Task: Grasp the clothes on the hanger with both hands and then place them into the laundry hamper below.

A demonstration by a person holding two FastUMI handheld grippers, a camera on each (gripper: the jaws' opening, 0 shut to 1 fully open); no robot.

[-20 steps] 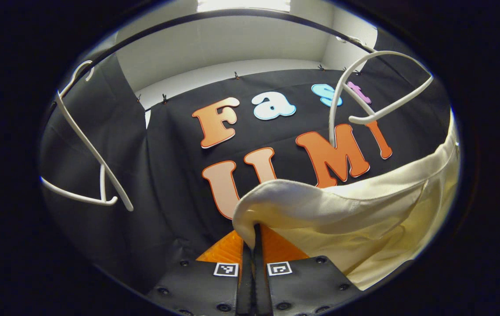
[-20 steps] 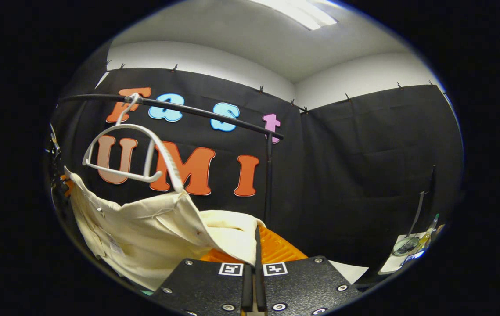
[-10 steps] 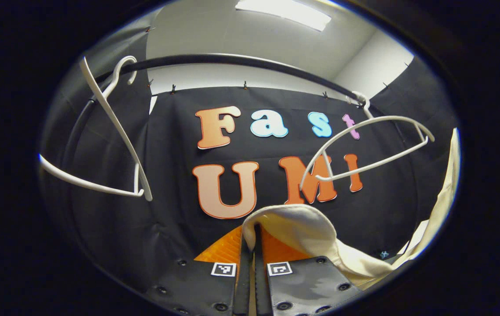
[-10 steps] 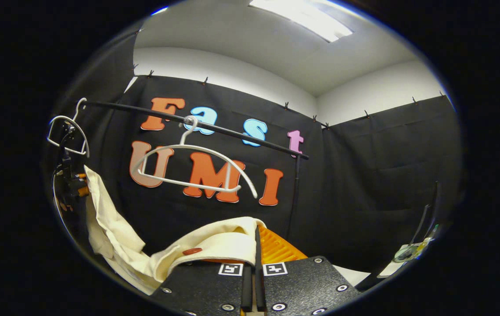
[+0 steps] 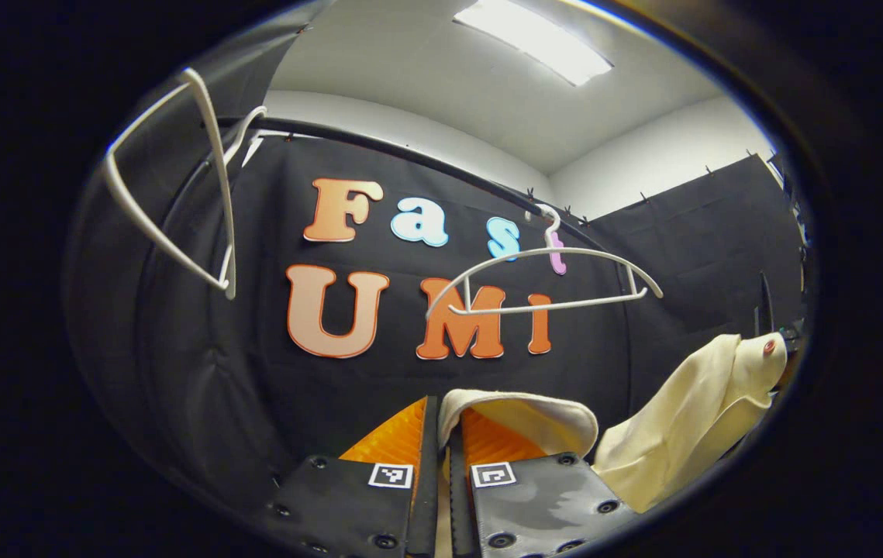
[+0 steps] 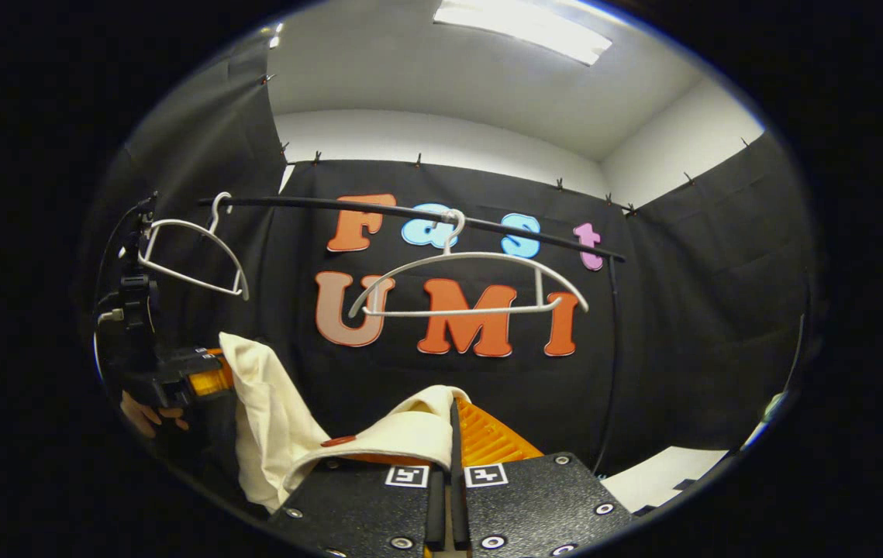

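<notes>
Two white hangers [image 6: 472, 283] hang bare on the black rail [image 6: 410, 211] in the middle of the right gripper view. My left gripper [image 5: 438, 434] has its fingers pressed together on a fold of the cream garment [image 5: 689, 418], low centre of the left gripper view. My right gripper [image 6: 449, 434] is clamped the same way on another fold, low centre. The cloth sags between them. I can read no label on it.
</notes>
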